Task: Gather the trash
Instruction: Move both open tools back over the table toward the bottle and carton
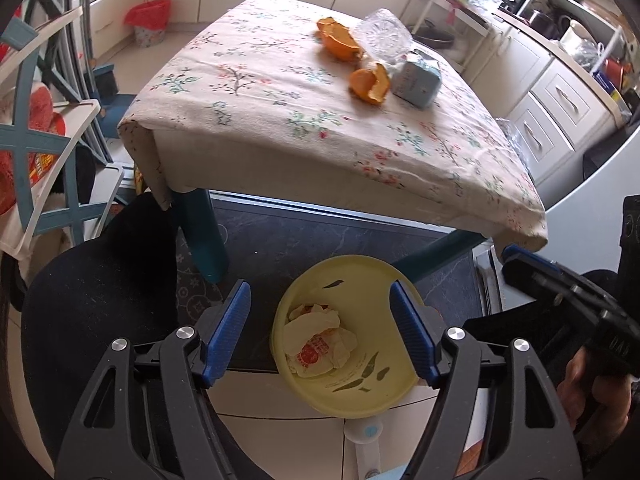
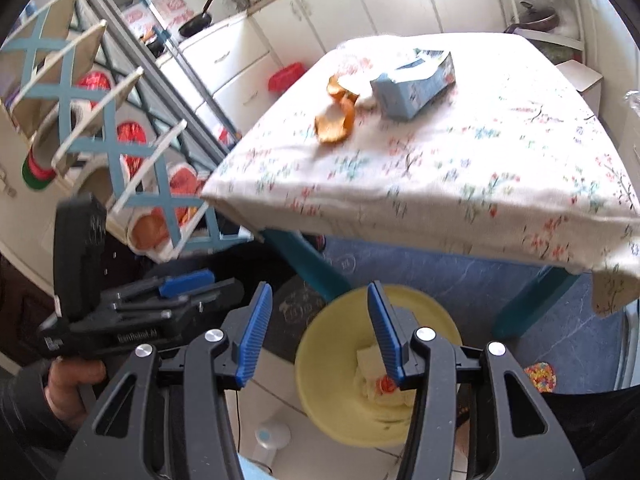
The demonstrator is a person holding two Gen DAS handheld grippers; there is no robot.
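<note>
Kitchen floor: left gripper (image 1: 320, 332) (apparently agape) downtilted.

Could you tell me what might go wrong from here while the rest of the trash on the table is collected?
1. The glass bowl sits right against the orange peels; grabbing a peel could knock it.
2. The tablecloth hangs loose over the edge, so a snagged gripper might drag everything.
3. The yellow bin stands low on the floor beside the table; a dropped peel may miss it.
</note>
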